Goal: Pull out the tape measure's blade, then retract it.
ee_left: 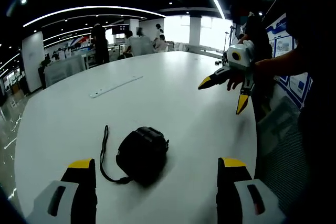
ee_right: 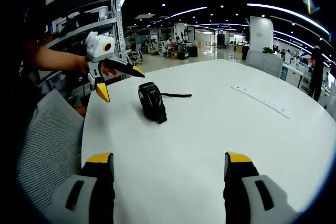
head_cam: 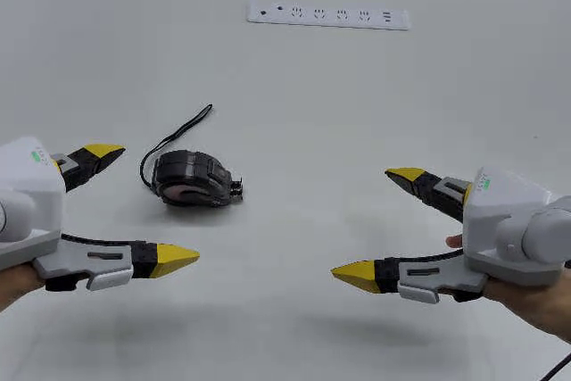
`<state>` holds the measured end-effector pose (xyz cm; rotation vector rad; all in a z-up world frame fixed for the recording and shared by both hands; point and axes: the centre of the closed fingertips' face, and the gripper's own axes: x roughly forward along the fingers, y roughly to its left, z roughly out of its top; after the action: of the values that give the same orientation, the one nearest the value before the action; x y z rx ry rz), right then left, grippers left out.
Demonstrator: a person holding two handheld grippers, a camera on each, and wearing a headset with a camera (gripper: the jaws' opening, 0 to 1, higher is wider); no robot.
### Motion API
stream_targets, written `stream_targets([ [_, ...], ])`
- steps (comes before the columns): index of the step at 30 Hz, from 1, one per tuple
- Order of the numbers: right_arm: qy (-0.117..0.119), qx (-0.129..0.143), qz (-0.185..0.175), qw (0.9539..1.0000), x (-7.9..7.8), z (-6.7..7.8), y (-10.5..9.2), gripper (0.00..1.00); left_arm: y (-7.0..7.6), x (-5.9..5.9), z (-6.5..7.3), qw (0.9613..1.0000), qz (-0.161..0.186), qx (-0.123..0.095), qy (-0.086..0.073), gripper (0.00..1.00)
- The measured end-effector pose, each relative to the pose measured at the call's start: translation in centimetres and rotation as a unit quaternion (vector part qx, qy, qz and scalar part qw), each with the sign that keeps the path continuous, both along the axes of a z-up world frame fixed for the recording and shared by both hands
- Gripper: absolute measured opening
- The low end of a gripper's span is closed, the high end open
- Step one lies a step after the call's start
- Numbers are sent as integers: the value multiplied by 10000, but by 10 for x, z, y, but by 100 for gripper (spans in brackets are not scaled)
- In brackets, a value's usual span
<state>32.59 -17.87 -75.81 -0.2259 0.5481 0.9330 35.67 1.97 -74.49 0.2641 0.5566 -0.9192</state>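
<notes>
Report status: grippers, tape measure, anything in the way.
Left gripper open, right gripper open, both empty. Tape measure on the table between them, nearer the left, blade in. Path clear; power strip lies at the far side.

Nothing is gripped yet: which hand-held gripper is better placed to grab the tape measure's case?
Left, probably. The left hand-held gripper is open with the tape measure just ahead of its jaws; the right hand-held gripper is farther off.

My left gripper (head_cam: 150,204), lower left, and right gripper (head_cam: 370,222), lower right, both have jaws spread. The tape measure (head_cam: 192,178) lies left of centre, a power strip (head_cam: 327,15) near the top.
</notes>
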Motion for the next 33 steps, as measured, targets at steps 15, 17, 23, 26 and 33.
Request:
stream_targets([
  [15,-6,-20,618,9981,14,-3,23,78,-6,12,-12,9977,-605,276,99,79],
  [17,-6,-45,688,9976,16,-4,26,77,-7,12,-15,9967,-725,328,181,75],
  [23,10,-82,887,9960,20,-9,34,74,-6,16,-24,9926,-1007,650,195,67],
  [26,15,-123,1011,9948,21,-11,37,73,-5,20,-26,9912,-1078,732,220,65],
  [33,-46,-189,1311,9912,28,-14,44,65,-5,27,-32,9859,-1326,991,255,59],
])
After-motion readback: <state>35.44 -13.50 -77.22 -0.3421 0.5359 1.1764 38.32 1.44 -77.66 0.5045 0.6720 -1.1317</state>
